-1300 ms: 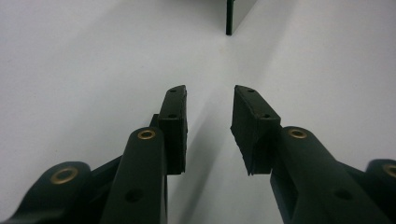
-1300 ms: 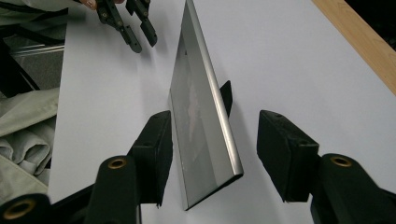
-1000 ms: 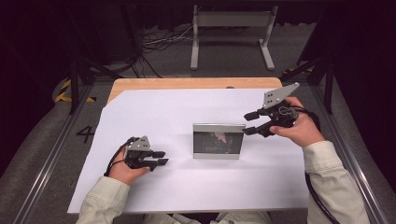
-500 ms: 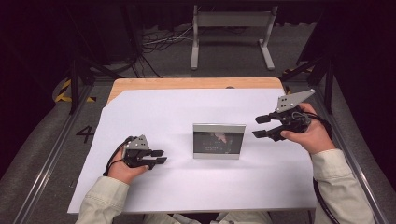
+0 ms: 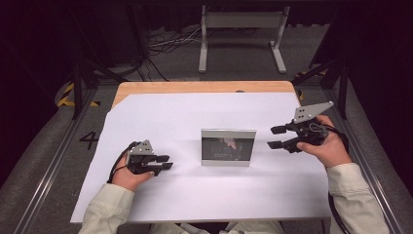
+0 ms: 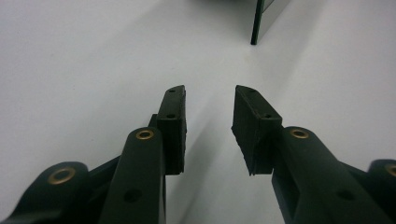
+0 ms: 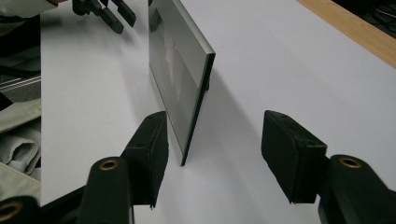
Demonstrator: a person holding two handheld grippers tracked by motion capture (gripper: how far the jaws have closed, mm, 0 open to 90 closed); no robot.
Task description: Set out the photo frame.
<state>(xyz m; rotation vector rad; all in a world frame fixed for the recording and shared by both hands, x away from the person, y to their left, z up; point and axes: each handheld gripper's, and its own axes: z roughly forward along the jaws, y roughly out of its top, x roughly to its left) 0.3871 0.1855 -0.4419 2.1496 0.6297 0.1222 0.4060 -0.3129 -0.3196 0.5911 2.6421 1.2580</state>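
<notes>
A framed mirror (image 5: 228,147) stands upright near the middle of the white sheet (image 5: 195,195) that covers the table (image 5: 195,87), its glass facing the person. The right gripper (image 5: 275,137) sits just off the mirror's right edge, and its jaws stand wide apart with nothing pressed between them. In the right gripper view the mirror (image 7: 180,74) is seen edge-on: its near corner reaches in between the jaws, close beside the left one and well clear of the other, though whether that jaw touches the glass is hard to tell from this angle. The left gripper (image 5: 165,162) rests low on the sheet, well to the left of the mirror, jaws parted and empty. In the left gripper view the mirror's edge (image 6: 258,21) stands farther off, ahead of the jaws and slightly to the right.
</notes>
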